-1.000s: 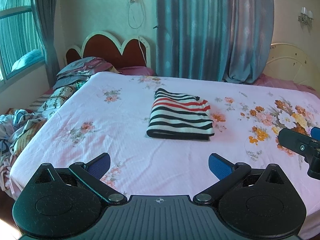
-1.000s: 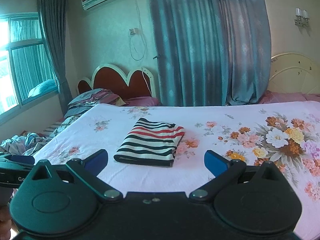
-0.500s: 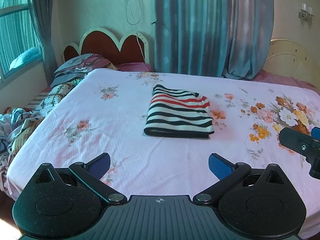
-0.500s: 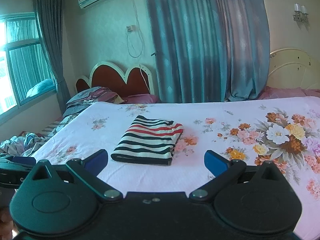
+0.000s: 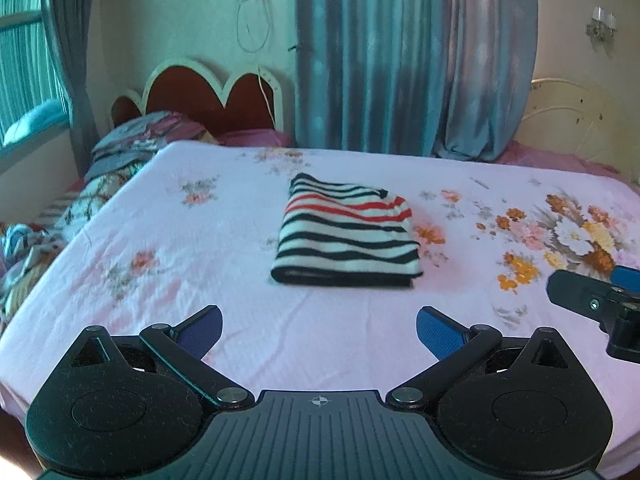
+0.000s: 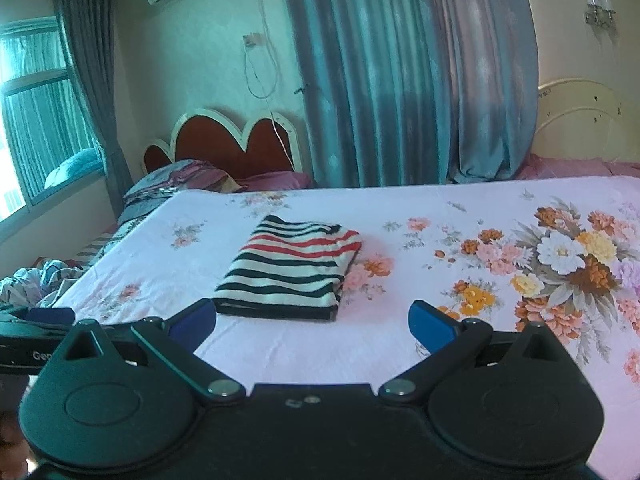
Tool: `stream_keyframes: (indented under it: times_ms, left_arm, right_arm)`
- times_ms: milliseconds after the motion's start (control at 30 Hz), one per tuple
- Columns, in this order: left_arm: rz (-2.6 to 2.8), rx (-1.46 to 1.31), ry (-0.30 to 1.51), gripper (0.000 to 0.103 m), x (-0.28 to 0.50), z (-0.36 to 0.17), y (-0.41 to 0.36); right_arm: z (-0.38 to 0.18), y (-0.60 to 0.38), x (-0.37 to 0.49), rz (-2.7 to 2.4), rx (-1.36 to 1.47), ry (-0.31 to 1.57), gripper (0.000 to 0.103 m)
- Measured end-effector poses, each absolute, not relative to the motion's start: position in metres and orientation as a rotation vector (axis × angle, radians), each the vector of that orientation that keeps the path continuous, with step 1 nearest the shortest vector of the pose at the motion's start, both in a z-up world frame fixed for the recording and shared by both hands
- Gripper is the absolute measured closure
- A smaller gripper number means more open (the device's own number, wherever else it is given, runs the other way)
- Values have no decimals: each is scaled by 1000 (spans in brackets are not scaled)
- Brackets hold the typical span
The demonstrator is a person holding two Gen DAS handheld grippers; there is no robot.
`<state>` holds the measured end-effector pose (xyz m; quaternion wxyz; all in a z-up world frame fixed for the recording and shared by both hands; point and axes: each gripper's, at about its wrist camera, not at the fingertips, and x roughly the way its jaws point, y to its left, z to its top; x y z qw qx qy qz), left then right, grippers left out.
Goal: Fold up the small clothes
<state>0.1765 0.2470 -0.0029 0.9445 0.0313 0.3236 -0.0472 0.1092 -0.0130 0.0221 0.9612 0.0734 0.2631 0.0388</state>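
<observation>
Striped knit garment (image 5: 347,236) is seen folded into a flat rectangle mid-bed on floral sheet (image 5: 200,280). Left gripper (image 5: 319,330) and right gripper (image 6: 312,322) fingers are spread wide, nothing held or touched.

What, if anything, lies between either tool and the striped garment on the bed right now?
Nothing visible. Only bare floral sheet lies between the open left tool and the folded striped garment. The open right tool also faces it unobstructed, the garment's near edge just beyond its left finger.
</observation>
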Motion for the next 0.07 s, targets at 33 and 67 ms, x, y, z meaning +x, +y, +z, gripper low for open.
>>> stream_keyframes:
  times_ms: [33, 67]
  left_arm:
    - [-93, 71, 663, 0, 182, -4, 245]
    - [-90, 73, 662, 0, 188, -6, 245]
  right_arm:
    - [19, -15, 113, 72, 153, 541, 1]
    - [16, -17, 117, 66, 157, 549, 1]
